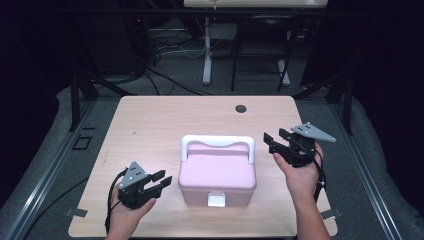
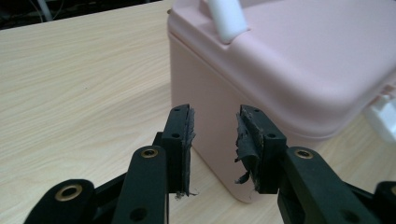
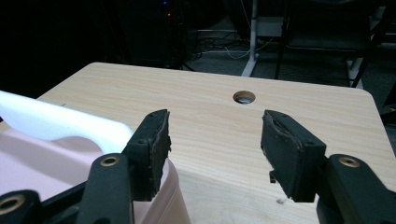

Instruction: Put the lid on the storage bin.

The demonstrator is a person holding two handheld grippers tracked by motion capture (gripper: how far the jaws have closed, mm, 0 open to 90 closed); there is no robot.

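Pink lidded box (image 1: 216,172) sits mid-tabletop (image 1: 150,120), white handle (image 1: 218,142) up. Left tongs (image 1: 163,181) level at its left wall, parted, empty. Right tongs (image 1: 274,140) hover wide open beside the handle's right end; far tabletop bare.

Counter (image 1: 150,120): light wood grain, rounded corners, round cable hole (image 1: 241,108) near far edge.
On it: pink box (image 1: 217,175), white handle (image 1: 218,143), near centre.
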